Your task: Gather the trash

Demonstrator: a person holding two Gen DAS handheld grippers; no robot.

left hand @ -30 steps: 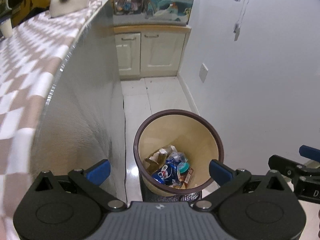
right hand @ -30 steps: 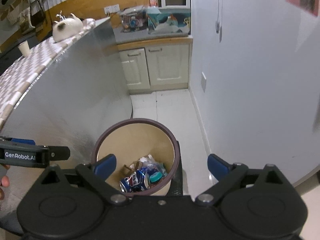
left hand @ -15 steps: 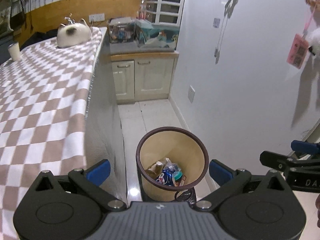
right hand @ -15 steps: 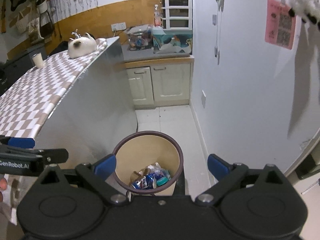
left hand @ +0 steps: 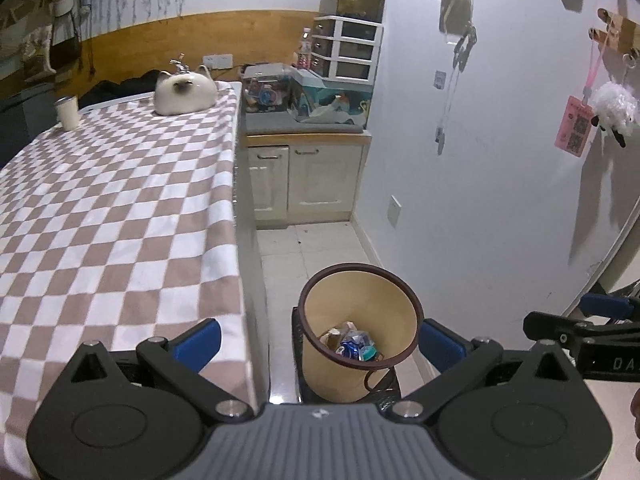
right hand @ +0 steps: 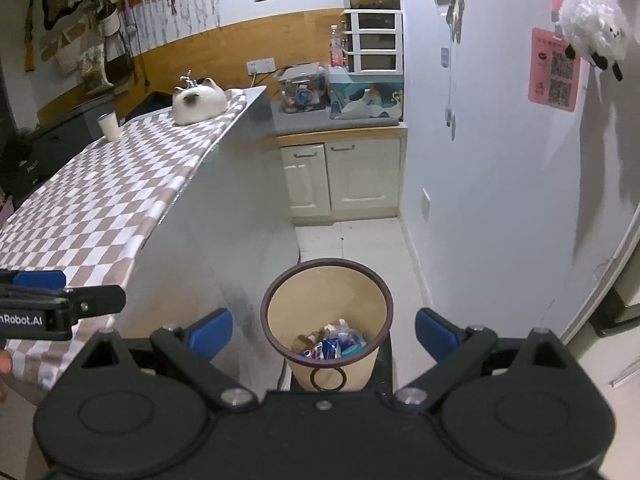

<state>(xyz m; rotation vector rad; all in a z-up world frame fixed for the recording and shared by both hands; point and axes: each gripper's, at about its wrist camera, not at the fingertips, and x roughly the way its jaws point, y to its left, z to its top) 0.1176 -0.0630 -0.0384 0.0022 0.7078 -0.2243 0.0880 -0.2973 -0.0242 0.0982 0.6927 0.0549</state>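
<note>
Checked brown-and-white tablecloth (left hand: 120, 208) covers the counter, a white cat-shaped pot (left hand: 185, 93) sits at its far end, a pale cup (left hand: 68, 112) nearby. Cream cabinets (left hand: 306, 178) stand beyond; a fluffy sheep toy (right hand: 592, 24) hangs on the wall.

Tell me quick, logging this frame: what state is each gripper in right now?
Left gripper: open, holding nothing, above the trash bin.
Right gripper: open, holding nothing, above the same bin.

White lettering "nRobot.AI", cut off at the frame edge, is carried by the left gripper (right hand: 60, 312), seen left of the right claw. "DA" is read on the right gripper (left hand: 592, 344). QR codes on the pink card (right hand: 554, 70) are illegible.
</note>
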